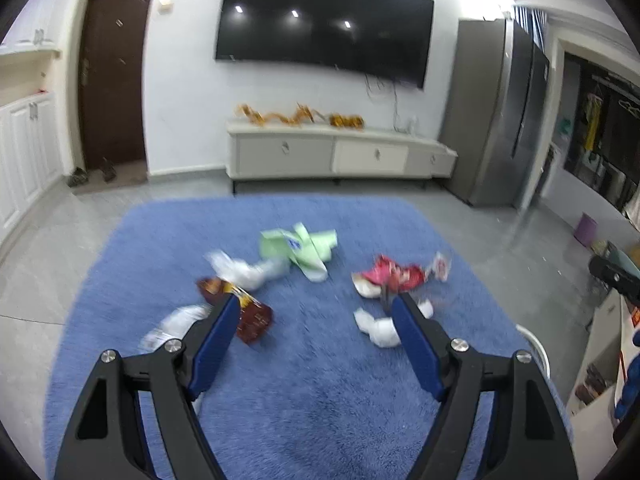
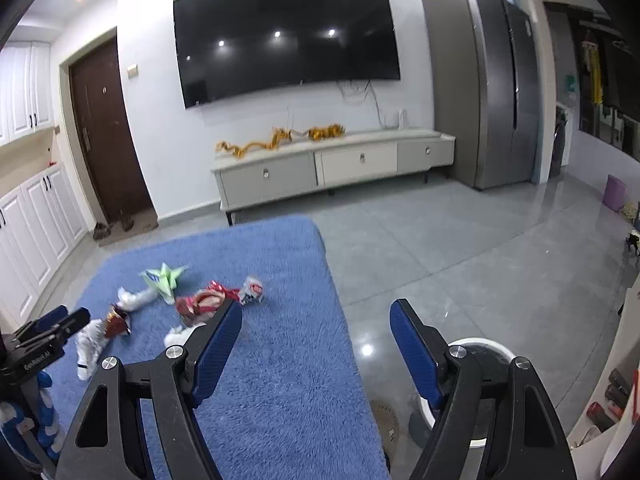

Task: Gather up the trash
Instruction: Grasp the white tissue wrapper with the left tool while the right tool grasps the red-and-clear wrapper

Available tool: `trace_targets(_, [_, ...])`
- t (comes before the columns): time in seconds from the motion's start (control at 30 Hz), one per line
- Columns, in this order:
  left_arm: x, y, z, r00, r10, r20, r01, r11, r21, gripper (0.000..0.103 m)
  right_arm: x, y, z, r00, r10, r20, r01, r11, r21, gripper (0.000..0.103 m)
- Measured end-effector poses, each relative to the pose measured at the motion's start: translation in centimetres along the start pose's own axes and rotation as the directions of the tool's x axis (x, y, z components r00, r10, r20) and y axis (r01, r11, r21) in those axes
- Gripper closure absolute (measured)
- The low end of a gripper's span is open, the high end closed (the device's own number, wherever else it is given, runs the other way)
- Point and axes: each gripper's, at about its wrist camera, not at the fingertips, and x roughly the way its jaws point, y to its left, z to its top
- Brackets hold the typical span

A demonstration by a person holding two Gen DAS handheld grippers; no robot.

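Left hand-held gripper (image 1: 314,306) is hovering above the blue rug (image 1: 304,392), jaws standing wide apart, nothing between the blue pads (image 1: 214,344). Right hand-held gripper (image 2: 316,314) is likewise gaping wide and holding nothing, positioned over the right edge of the rug with one finger over the grey tile floor (image 2: 460,248). Trash is lying scattered on the rug, all of it ahead of the left gripper: a light green wrapper (image 1: 300,250) farthest away, a crumpled white piece (image 1: 244,268) just left of it, a dark red-brown snack wrapper (image 1: 250,316) sitting partly behind the left finger, a clear-white plastic piece (image 1: 174,326) further left, a red and pink wrapper (image 1: 390,274) on the right with a small white-red scrap (image 1: 440,266) beside it, and a white tissue wad (image 1: 378,330) just beside the right finger. The left wrist view is blurring these items, so print on them cannot be read. In the right wrist view a white round bin (image 2: 476,360) is standing on the floor just right of the rug, partly hidden behind the right finger. A wall-mounted television (image 2: 284,38) is hanging above a low cabinet (image 2: 332,164); a grey refrigerator (image 2: 484,84) is standing to the right.
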Motion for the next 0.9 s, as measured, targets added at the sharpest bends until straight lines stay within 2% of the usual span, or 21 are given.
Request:
trace_targets(0.1, [2.9, -0.8, -0.6, 0.998, -0.04, -0.054, 0.04, 0.999, 0.008, 0.026, 2.4, -0.3, -0.2, 0.999, 0.011, -0.045, -0.011, 1.0, -0.005, 0.028])
trace_targets(0.17, [4.6, -1.4, -0.9, 0.992, -0.094, -0.085, 0.095, 0.995, 0.012, 0.026, 3.7, -0.5, -0.7, 0.997, 0.021, -0.068, -0.021, 1.0, -0.003, 0.028])
trace_targets(0.4, [7.8, -4.7, -0.6, 0.969, -0.216, -0.121, 0.228, 0.968, 0.101, 0.026, 8.4, -0.7, -0.6, 0.989, 0.072, -0.13, -0.071, 0.997, 0.014, 0.028])
trace_targets(0.67, [12.1, -7.1, -1.2, 0.951, -0.224, -0.213, 0.261, 0.952, 0.161, 0.026, 12.8, 0.8, 0.2, 0.976, 0.136, -0.172, -0.138, 0.99, -0.002, 0.028])
trace_targets(0.77, [13.6, -7.3, -1.4, 0.934, -0.222, -0.282, 0.271, 0.951, 0.151, 0.027, 14.4, 1.4, 0.5, 0.97, 0.158, -0.186, -0.161, 0.987, -0.003, 0.028])
trace_targets(0.83, [13.9, -7.1, -1.5, 0.928, -0.228, -0.294, 0.278, 0.95, 0.14, 0.034, 15.4, 1.9, 0.6, 0.965, 0.178, -0.192, -0.181, 0.984, 0.001, 0.028])
trace_targets(0.9, [14.1, -7.0, -1.7, 0.923, -0.228, -0.309, 0.28, 0.95, 0.136, 0.048, 16.2, 2.5, 0.8, 0.96, 0.197, -0.197, -0.2, 0.98, 0.004, 0.028])
